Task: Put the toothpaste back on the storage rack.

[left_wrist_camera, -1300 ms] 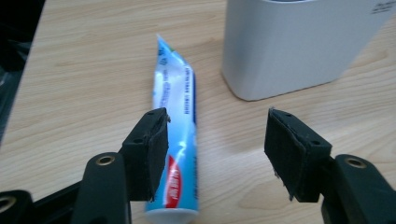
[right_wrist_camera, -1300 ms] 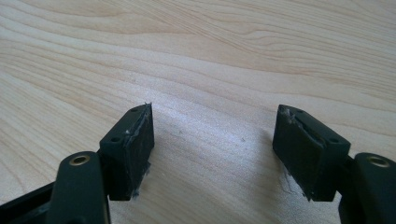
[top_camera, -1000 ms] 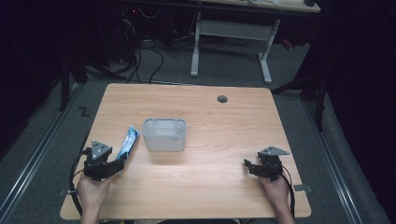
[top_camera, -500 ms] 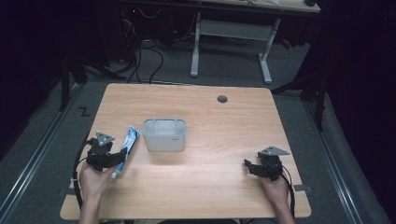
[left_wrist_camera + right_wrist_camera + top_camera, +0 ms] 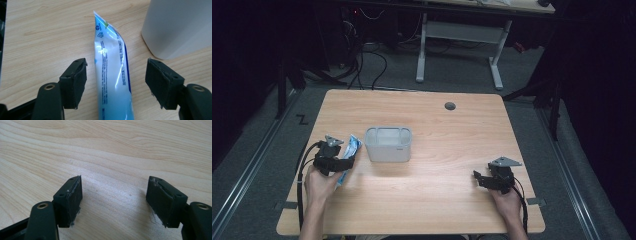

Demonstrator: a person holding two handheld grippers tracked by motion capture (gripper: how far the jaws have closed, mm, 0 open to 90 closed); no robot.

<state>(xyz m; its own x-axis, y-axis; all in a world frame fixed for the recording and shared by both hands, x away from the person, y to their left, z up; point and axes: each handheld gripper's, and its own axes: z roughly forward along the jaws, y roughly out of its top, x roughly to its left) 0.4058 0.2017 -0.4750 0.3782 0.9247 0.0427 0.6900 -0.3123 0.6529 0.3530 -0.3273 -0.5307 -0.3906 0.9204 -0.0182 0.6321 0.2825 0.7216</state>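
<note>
High view: left gripper [image 5: 343,161] sat over a blue-and-white tube [image 5: 349,152] near the left edge of the wooden table [image 5: 437,130]; right gripper [image 5: 478,179] rested low at the right, well apart from the rest.
Left gripper view: tube [image 5: 112,72] lay flat on the wood between the jaws, crimped end pointing away; pads spread on either side, neither touching it.
Bin: pale plastic bin [image 5: 388,144] stood upright just beside the tube, on its right.
Right gripper view: jaws spread wide over bare wood, nothing between them.
Left jaws: had just been opening; tube lay between them but not pinched.
Risk: tube looked soft and glossy; a pinch on the flat body could slip or squeeze it, judging by its sheen.
Risk: bin wall stood close to the right-hand jaw in the left gripper view; closing or lifting crookedly could knock the bin.
Change: a second earlier the left gripper sat lower and further left of the tube; it had since moved up beside the bin. Right gripper and bin unchanged.
</note>
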